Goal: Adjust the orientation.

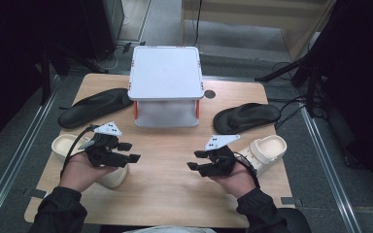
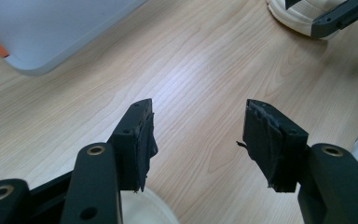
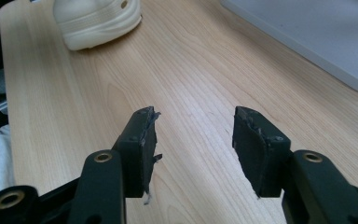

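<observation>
Apparently nothing is moved yet: both grippers, left gripper (image 1: 128, 151) and right gripper (image 1: 195, 160), hover with jaws open and empty before the white stand (image 1: 165, 73); cream clogs (image 1: 267, 148) flank it, untouched on the tabletop (image 1: 165, 194).

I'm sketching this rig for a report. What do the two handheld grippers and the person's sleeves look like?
Both the left gripper and the right gripper are black, each topped by a grey three-cornered plate with dark dots. A black cable loops from each. Their fingers are blocky, faced with frayed black padding, and carry brass-coloured rivets. The person wears dark sleeves with gathered cuffs.
</observation>
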The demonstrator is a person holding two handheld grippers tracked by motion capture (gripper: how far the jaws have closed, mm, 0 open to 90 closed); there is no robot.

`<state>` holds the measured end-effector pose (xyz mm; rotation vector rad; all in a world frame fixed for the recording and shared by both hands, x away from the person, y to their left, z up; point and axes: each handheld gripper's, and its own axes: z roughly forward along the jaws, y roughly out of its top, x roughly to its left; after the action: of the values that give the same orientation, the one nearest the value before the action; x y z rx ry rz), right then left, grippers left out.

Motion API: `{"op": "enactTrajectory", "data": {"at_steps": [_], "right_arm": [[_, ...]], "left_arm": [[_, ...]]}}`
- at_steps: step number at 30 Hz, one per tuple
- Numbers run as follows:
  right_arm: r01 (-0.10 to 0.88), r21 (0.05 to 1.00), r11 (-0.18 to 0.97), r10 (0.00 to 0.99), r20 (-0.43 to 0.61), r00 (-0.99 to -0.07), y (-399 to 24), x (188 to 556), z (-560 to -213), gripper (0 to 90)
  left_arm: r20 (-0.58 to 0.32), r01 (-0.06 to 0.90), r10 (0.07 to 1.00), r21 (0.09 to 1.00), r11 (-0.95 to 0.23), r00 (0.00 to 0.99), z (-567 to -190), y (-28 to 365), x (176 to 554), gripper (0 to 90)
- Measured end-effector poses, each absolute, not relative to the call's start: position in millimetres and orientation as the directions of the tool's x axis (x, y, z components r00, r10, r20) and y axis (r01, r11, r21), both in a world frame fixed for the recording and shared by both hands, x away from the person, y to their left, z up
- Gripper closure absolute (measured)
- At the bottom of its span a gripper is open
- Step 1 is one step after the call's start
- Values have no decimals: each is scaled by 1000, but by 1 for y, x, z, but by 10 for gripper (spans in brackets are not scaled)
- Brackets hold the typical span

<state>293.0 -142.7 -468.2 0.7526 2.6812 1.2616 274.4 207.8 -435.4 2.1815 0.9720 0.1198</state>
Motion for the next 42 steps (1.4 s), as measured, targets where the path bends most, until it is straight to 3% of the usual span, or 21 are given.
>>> {"op": "enactTrajectory", "data": {"at_steps": [23, 29, 38, 42], "right_arm": [[392, 714, 580, 430, 140, -892, -132, 299, -473, 523], [390, 714, 581, 430, 137, -892, -131, 300, -473, 521], [391, 710, 585, 434, 132, -891, -130, 299, -474, 513], [381, 716, 585, 444, 110, -889, -130, 299, -473, 510]], "left_arm": [[-195, 659, 759, 654, -372, 621, -417, 264, 261, 445], [-142, 673, 798, 633, -382, 586, -415, 278, 259, 445], [-140, 693, 838, 642, -329, 527, -409, 309, 256, 429], [-96, 688, 854, 641, -339, 511, -413, 318, 257, 387]]}}
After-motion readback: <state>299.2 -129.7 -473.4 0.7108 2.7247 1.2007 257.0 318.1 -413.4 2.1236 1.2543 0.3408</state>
